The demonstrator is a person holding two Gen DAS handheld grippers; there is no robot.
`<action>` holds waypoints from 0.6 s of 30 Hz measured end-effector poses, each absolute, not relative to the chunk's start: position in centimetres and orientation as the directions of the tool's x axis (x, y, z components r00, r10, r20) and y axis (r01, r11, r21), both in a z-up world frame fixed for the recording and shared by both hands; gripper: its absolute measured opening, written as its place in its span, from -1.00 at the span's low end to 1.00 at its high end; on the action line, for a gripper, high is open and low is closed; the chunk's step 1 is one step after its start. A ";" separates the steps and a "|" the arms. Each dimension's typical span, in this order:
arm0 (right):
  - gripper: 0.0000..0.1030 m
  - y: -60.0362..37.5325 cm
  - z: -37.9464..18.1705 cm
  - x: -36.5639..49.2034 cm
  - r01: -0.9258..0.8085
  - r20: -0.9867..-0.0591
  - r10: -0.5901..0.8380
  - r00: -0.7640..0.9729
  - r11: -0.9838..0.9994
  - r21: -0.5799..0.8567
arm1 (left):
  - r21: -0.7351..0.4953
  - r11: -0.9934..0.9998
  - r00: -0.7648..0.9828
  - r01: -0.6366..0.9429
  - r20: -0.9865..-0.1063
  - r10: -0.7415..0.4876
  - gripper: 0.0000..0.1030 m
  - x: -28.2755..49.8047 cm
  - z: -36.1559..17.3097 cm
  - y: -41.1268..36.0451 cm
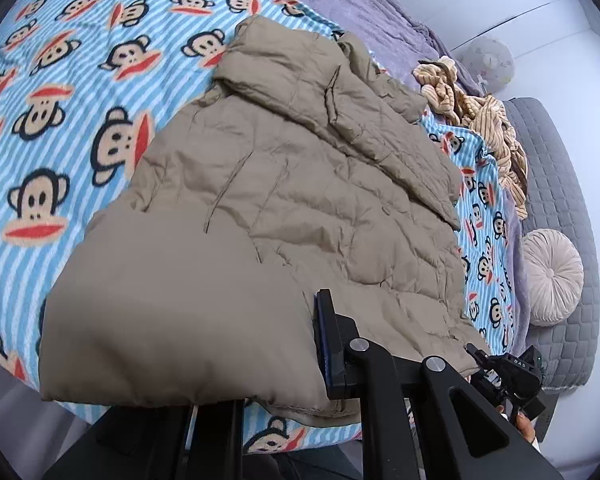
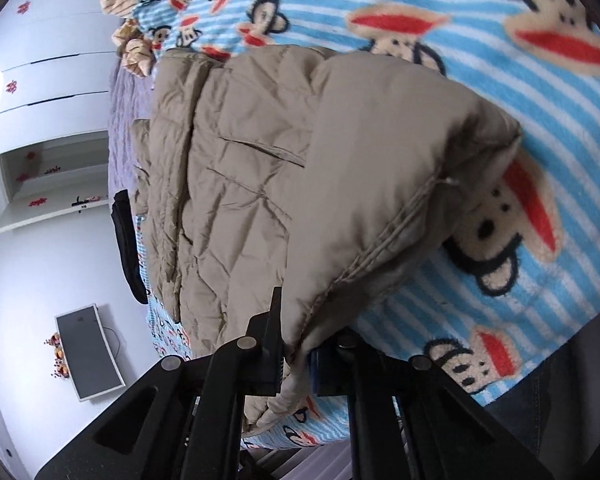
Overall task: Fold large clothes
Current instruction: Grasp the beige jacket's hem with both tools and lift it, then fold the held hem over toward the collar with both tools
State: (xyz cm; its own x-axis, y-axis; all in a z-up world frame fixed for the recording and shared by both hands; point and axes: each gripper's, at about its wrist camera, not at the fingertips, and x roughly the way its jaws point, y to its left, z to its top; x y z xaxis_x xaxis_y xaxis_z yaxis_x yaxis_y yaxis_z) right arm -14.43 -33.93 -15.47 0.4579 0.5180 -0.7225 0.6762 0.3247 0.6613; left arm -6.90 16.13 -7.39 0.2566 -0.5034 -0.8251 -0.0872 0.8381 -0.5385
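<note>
A large tan puffer jacket (image 1: 284, 184) lies spread on a bed covered by a blue striped monkey-print blanket (image 1: 60, 92). My left gripper (image 1: 300, 344) is shut on the jacket's near hem; only its right finger (image 1: 332, 344) shows, the other is under the fabric. In the right wrist view the same jacket (image 2: 260, 184) has its near edge lifted and bunched. My right gripper (image 2: 296, 352) is shut on that hem, fabric pinched between both fingers. The right gripper also shows in the left wrist view (image 1: 508, 372) at the jacket's right corner.
A striped beige garment (image 1: 480, 116) lies crumpled at the bed's far right. A round cushion (image 1: 552, 276) sits on a grey quilted mat (image 1: 556, 176). A purple cover (image 1: 364, 12) lies beyond the jacket. A monitor (image 2: 88, 352) and white cabinets (image 2: 48, 80) stand in the room.
</note>
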 end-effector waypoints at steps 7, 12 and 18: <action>-0.80 -34.0 -11.6 -10.9 0.591 -0.731 0.490 0.475 0.437 0.677 | -0.499 0.866 0.327 -0.004 -0.820 -0.471 -0.69 -2.9 -3.0 15.4; -0.81 -34.8 -8.3 -5.6 0.492 -0.735 0.495 0.463 0.547 0.678 | -0.472 0.882 0.411 -0.001 -0.804 -0.430 -0.69 1.6 0.8 14.3; -0.81 -36.0 -4.6 4.1 0.344 -0.707 0.529 0.469 0.628 0.698 | -0.396 0.918 0.495 -0.001 -0.798 -0.344 -0.69 8.6 3.5 11.9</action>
